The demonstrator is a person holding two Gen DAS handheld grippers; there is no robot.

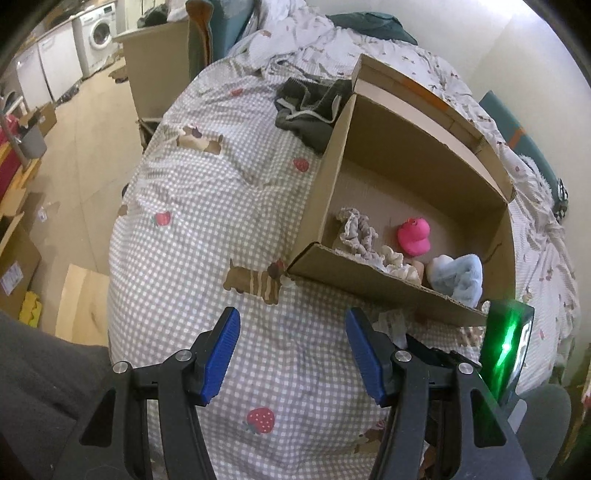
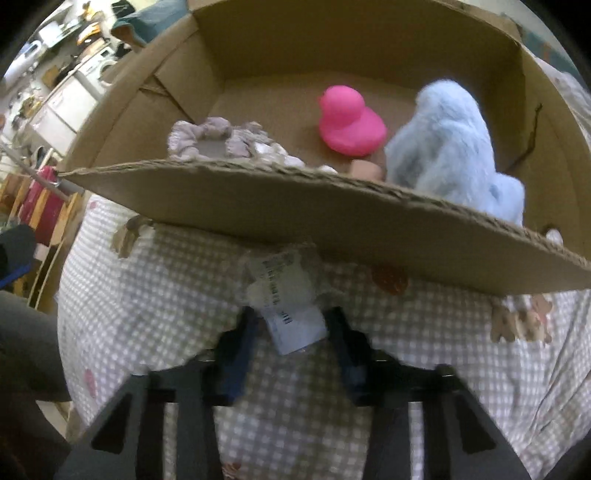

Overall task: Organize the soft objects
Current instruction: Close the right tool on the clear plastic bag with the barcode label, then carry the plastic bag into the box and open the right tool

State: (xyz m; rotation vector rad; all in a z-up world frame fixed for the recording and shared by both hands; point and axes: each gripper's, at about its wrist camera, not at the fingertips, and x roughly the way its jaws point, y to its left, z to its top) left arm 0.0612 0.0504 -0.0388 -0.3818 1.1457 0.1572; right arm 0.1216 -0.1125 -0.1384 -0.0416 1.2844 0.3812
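The cardboard box (image 1: 413,177) lies on the bed (image 1: 207,206) with its near wall at one o'clock from the left claw (image 1: 291,354); that claw hangs spread over bare checked bedding, nothing between its blue pads, and the bed is bare from nine to twelve o'clock. In the right wrist view the box's frayed near edge (image 2: 295,195) runs straight across at twelve o'clock, just above the right claw (image 2: 291,332). A small pale fabric piece with a printed tag (image 2: 291,295) lies between the right claw's fingers; motion blur hides whether the pads press it, so its grip cannot be told. Inside the box sit a pink duck (image 2: 349,123), a fluffy light blue soft toy (image 2: 447,147) at the duck's three o'clock, and a lilac ruffled scrunchie (image 2: 210,140) at its nine o'clock. A dark garment (image 1: 310,110) lies on the bed against the box's far left corner. Beyond the bed's edge at ten o'clock are a bare floor (image 1: 85,155), cardboard cartons (image 1: 155,66) and a washing machine (image 1: 98,35).
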